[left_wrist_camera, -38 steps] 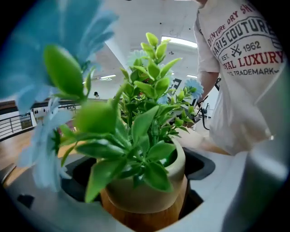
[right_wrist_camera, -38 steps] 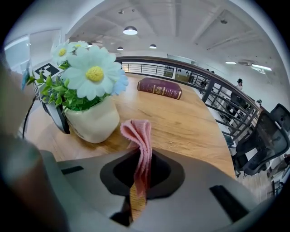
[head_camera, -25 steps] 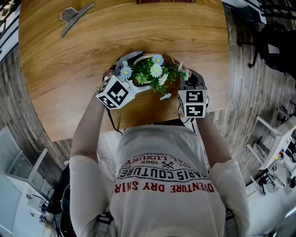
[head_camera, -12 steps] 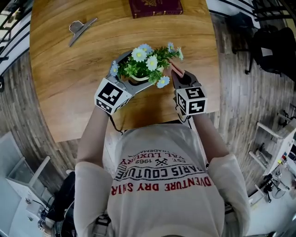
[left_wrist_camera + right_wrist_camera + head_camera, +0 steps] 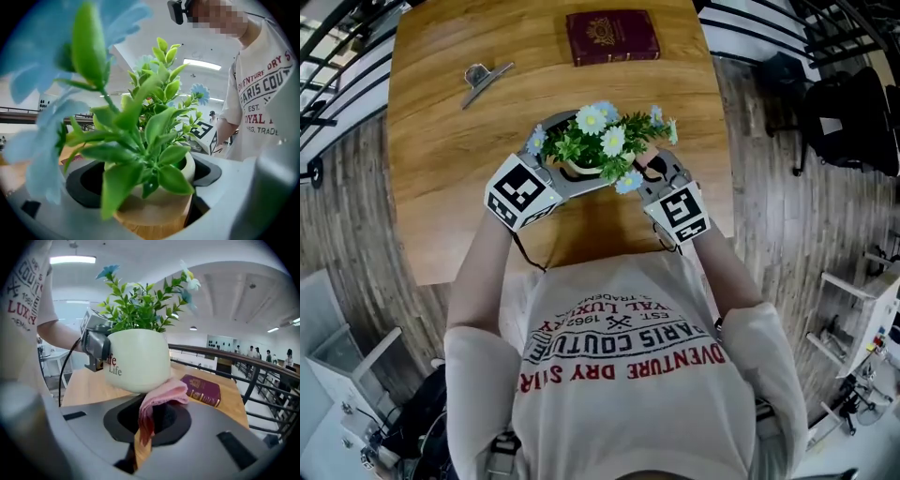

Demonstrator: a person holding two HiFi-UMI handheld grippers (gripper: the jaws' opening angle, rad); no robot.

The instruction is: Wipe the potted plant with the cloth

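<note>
Left gripper (image 5: 152, 197) is clamping the pot (image 5: 138, 359) upright; right gripper (image 5: 154, 416), jaws pinching the cloth (image 5: 161, 394), is touching it to the pot's lower wall directly ahead.

Three cameras, one shared potted plant (image 5: 598, 145)
The head view looked steeply down on the table (image 5: 450, 159); both gripper views faced the plant closely, from its 8 and 4 o'clock.

One wooden tabletop (image 5: 441, 178) carries one maroon hardback book (image 5: 612, 36) and one silver metal clip (image 5: 485, 77). There is one green potted plant in a white ceramic pot (image 5: 598, 142), one pink cloth (image 5: 164, 394), and two grey claws: left claw (image 5: 154, 211), right claw (image 5: 145, 427).
</note>
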